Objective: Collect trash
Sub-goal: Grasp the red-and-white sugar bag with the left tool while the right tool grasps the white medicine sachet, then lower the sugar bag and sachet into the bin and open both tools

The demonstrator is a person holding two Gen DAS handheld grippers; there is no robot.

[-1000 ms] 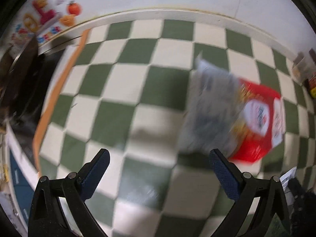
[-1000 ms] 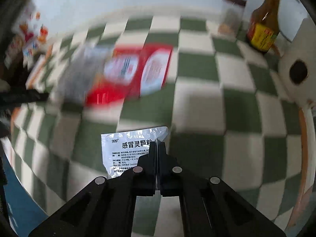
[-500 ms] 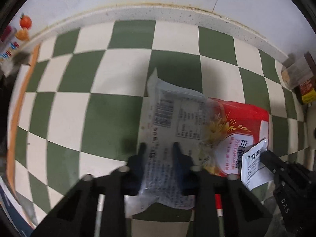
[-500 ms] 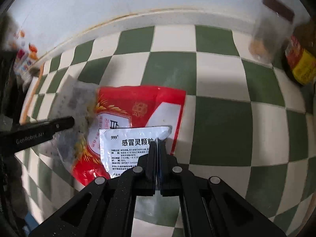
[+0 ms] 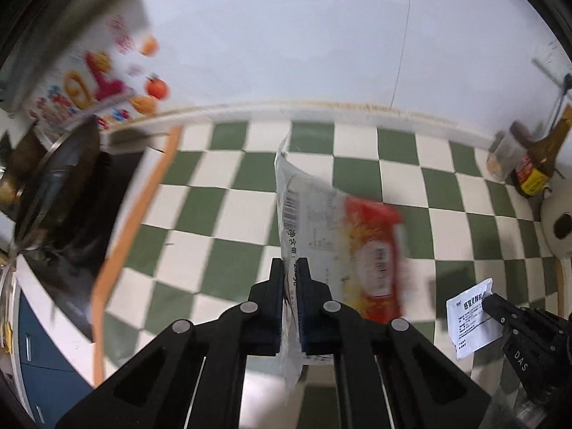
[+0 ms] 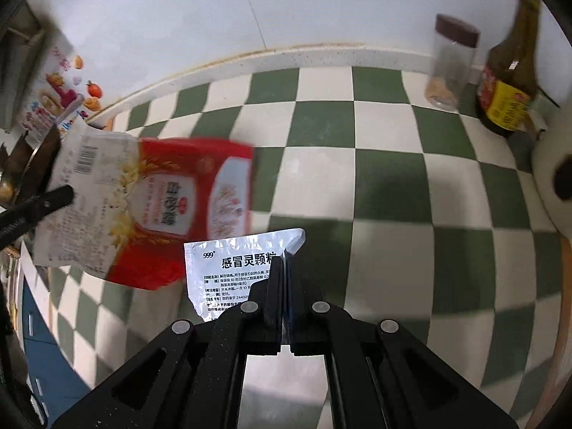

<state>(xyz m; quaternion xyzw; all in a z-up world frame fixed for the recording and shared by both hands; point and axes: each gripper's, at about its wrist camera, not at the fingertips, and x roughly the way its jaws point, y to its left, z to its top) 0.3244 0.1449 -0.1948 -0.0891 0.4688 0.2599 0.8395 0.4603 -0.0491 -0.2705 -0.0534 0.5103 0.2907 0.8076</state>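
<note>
My left gripper (image 5: 290, 271) is shut on the clear end of an empty red and clear food bag (image 5: 343, 246) and holds it lifted above the green-and-white checkered counter (image 5: 228, 214). The bag also shows at the left of the right wrist view (image 6: 157, 207), with the left gripper's finger (image 6: 53, 196) on it. My right gripper (image 6: 282, 268) is shut on a small silver medicine sachet (image 6: 232, 268) with printed Chinese text. The sachet (image 5: 472, 318) and the right gripper (image 5: 489, 304) also show at the lower right of the left wrist view.
A dark wok (image 5: 60, 193) sits on the stove at the left, past an orange strip (image 5: 136, 221). A sauce bottle (image 6: 507, 85) and a clear jar (image 6: 450, 64) stand by the back wall at the right. A white round appliance (image 6: 557, 178) is at the right edge.
My left gripper closed on the bag's clear end and lifted it off the counter. My right gripper stayed shut on the sachet and rose with it.
</note>
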